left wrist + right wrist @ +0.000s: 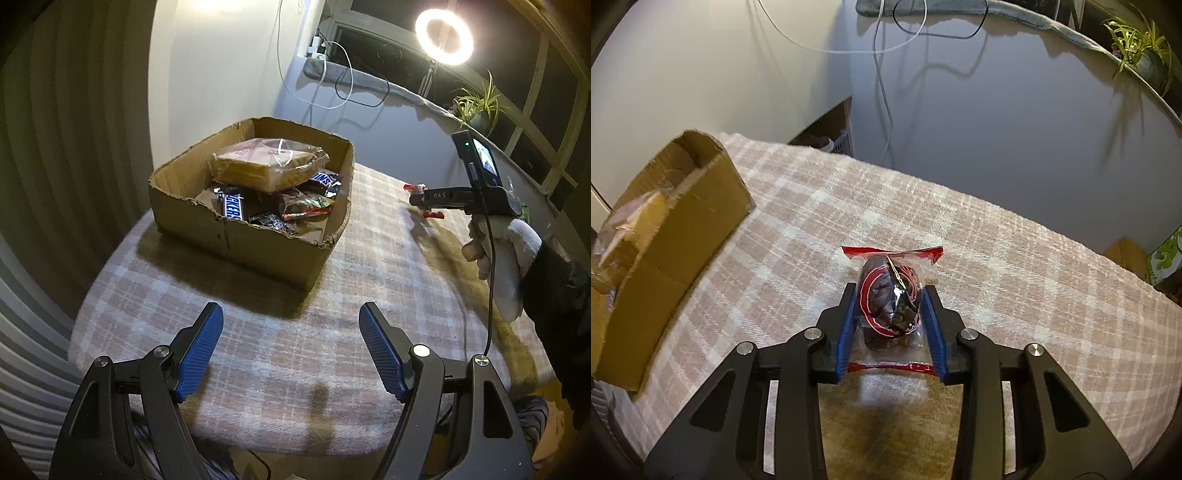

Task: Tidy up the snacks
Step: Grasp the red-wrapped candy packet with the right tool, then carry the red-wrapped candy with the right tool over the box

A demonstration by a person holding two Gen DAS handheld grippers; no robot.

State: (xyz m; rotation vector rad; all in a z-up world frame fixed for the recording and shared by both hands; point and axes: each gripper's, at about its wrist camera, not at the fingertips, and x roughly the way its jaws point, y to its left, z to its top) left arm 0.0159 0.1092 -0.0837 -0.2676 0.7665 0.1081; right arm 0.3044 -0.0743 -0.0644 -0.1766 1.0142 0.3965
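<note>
Gripping a clear-and-red wrapped snack (889, 306), the right gripper (891, 325) has its blue-padded jaws pressed against both sides of the packet, which lies on the checked blanket (1015, 266) covering the desk, toward the desk's right side and well apart from the cardboard box (236, 236). The wrapper's crimped red ends stick out ahead of and behind the jaws. From the left wrist view, the right gripper is seen from the side, held by a gloved hand (509, 258) with a dark sleeve.

The left gripper (291, 350) hangs over the near edge of the desk, its jaws wide apart with nothing between them. The box stands toward the far left of the desk and holds chocolate bars (236, 206), small wrapped sweets and, on top, a clear-wrapped pack of wafers (266, 166). A ring light (444, 37) glows above the windowsill.
</note>
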